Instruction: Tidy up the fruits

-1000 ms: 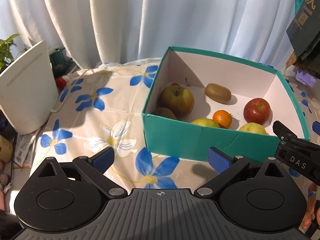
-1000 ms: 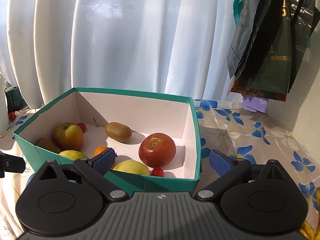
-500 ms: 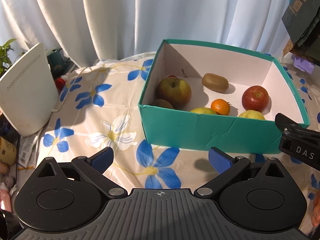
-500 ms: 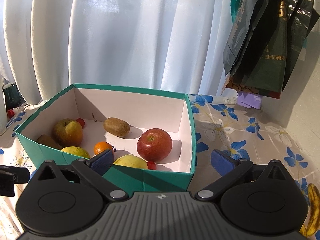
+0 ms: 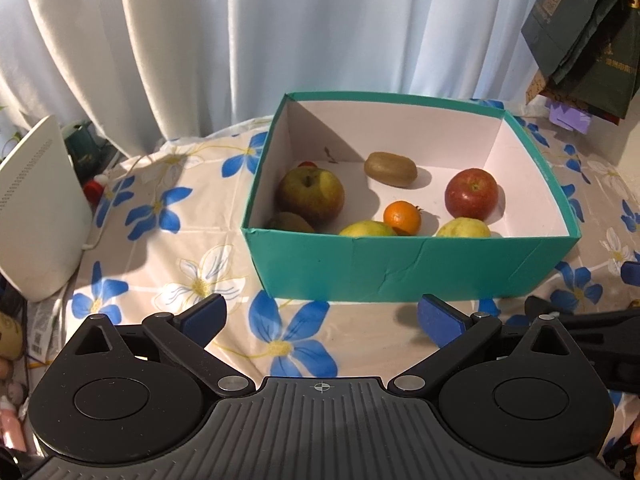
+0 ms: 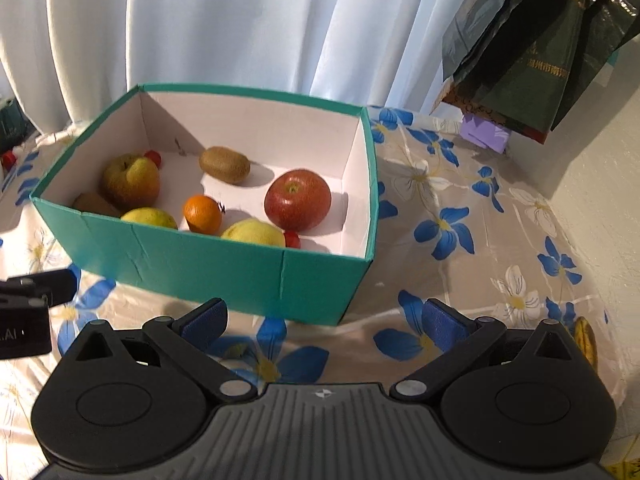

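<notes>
A teal box (image 5: 400, 268) (image 6: 208, 258) with a white inside stands on the flowered tablecloth. In it lie a red apple (image 5: 472, 194) (image 6: 298, 199), a brownish-green apple (image 5: 311, 192) (image 6: 130, 180), a kiwi (image 5: 390, 169) (image 6: 225, 164), a small orange (image 5: 402, 216) (image 6: 202, 213), two yellow-green fruits (image 5: 367, 229) (image 6: 254, 232) and small red tomatoes (image 6: 292, 239). A banana (image 6: 586, 340) lies on the cloth at the right edge. My left gripper (image 5: 322, 318) is open and empty, just short of the box's near wall. Open and empty too, my right gripper (image 6: 326, 320) hovers near the box's front right corner.
A white rounded appliance (image 5: 36, 208) stands at the left edge of the table with clutter behind it. Dark bags (image 6: 536, 40) hang at the upper right above a purple item (image 6: 486, 134). White curtains fill the back. A wall (image 6: 600, 184) borders the table on the right.
Both grippers have drawn back and risen, so the box now sits farther away and I look down into it more. The banana has come into the right wrist view.
</notes>
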`<state>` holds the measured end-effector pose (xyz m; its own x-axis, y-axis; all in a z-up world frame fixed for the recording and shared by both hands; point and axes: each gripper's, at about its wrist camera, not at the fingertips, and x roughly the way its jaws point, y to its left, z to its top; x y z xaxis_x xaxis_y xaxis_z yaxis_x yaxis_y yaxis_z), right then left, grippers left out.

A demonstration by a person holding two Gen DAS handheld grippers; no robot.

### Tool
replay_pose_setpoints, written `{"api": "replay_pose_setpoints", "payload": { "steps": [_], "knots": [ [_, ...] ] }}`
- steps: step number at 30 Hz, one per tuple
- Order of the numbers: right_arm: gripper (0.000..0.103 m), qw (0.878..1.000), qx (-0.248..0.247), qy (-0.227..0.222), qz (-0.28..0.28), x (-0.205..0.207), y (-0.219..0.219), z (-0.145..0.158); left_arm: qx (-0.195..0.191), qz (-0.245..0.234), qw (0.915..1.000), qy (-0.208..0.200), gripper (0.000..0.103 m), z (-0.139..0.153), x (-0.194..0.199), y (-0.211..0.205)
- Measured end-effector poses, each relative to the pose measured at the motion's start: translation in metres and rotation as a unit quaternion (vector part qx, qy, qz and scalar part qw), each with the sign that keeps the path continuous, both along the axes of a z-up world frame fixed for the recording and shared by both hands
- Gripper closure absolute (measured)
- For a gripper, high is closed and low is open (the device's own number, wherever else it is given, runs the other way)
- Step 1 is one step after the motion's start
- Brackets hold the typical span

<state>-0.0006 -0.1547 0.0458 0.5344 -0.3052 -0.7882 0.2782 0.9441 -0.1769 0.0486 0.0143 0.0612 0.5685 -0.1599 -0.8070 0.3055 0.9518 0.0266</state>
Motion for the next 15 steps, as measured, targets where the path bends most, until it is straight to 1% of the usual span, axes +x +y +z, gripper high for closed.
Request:
{"api": "replay_pose_setpoints", "payload": {
  "steps": [1, 3, 6, 10, 15],
  "knots": [
    [0.0, 1.0, -0.003, 0.012, 0.004, -0.002, 0.003, 0.0, 0.0, 0.0, 1.0, 0.001, 0.0, 0.001, 0.0, 0.001],
    [0.0, 1.0, -0.003, 0.021, 0.011, -0.006, 0.009, 0.002, 0.004, 0.002, 1.0, 0.0, 0.0, 0.001, 0.001, 0.001],
    [0.0, 0.999, 0.012, 0.035, 0.019, -0.01, 0.013, 0.005, 0.01, 0.001, 0.9999, -0.002, 0.0, 0.002, 0.001, 0.002],
    [0.0, 0.997, 0.035, 0.06, 0.02, -0.006, 0.015, 0.004, 0.027, -0.001, 0.9996, -0.006, 0.0, 0.001, 0.001, 0.001],
    [0.0, 0.995, 0.032, 0.094, 0.02, -0.002, 0.019, -0.002, 0.034, -0.012, 0.9993, 0.0, 0.0, -0.002, 0.0, 0.0]
  ]
}}
